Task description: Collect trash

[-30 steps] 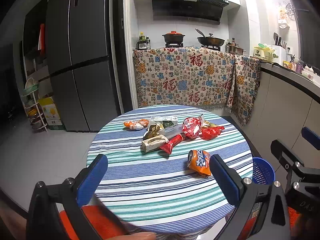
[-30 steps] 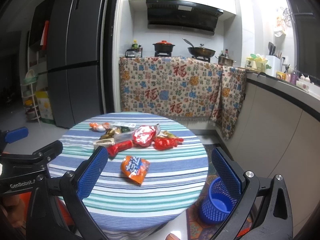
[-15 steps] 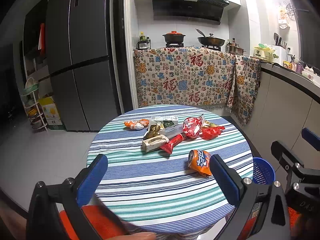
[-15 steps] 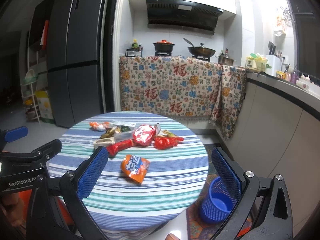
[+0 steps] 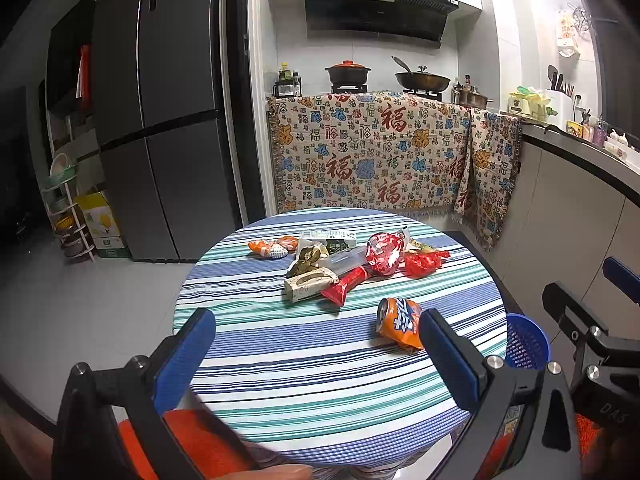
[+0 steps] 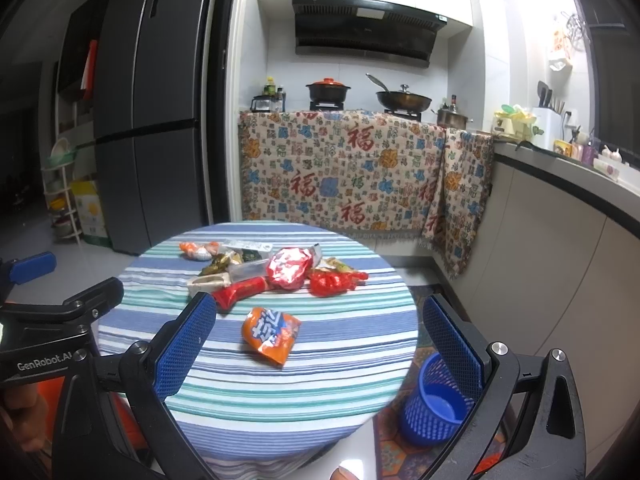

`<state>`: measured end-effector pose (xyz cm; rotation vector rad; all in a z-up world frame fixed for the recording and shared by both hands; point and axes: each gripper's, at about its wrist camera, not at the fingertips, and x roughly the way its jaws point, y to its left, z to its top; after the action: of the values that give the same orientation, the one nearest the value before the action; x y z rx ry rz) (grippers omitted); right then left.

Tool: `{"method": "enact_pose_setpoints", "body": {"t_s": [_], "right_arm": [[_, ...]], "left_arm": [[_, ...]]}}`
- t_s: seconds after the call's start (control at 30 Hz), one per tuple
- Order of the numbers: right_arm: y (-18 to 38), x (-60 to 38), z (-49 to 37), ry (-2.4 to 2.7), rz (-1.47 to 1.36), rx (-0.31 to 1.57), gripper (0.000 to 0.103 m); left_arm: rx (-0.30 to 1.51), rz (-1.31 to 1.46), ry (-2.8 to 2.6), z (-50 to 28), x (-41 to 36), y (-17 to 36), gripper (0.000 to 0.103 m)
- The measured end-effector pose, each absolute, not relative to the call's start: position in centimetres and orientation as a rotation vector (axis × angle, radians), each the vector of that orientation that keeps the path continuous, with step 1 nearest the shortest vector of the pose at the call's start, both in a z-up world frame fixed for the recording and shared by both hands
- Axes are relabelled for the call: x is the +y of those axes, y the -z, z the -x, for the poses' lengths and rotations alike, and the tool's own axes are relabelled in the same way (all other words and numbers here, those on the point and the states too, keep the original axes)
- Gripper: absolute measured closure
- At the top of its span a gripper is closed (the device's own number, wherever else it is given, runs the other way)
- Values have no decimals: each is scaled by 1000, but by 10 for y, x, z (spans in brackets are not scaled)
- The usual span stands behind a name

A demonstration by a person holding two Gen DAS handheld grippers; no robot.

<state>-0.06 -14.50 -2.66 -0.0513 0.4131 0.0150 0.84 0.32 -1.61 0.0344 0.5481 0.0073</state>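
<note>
While both sets of jaws stand wide and empty, with the left gripper [image 5: 316, 344] and right gripper [image 6: 320, 336] held short of the striped round table [image 6: 328, 384], note that the crushed orange can [image 6: 271, 334] lies alone at the near side, apart from the wrapper pile [image 6: 276, 270] further back. If you close on the can off-centre, its dented, slick body may squirt sideways and roll off the edge. Because the blue basket [image 6: 436, 404] sits on the floor below the rim, an early release would probably miss it.
</note>
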Motion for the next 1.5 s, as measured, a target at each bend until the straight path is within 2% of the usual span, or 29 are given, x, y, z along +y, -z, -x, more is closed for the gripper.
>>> {"method": "enact_pose_setpoints", "body": {"t_s": [0.77, 0.97, 1.27, 1.5], "right_arm": [[46, -140, -15, -60, 43, 460, 0], [73, -141, -33, -108, 25, 501, 0], [144, -138, -75, -185, 10, 639, 0], [191, -116, -112, -216, 97, 728, 1]], "left_arm": [[585, -39, 33, -31, 31, 53, 0], [642, -92, 14, -55, 30, 85, 0], [737, -69, 54, -88, 36, 132, 0], [783, -53, 41, -106, 41, 156, 0]]}}
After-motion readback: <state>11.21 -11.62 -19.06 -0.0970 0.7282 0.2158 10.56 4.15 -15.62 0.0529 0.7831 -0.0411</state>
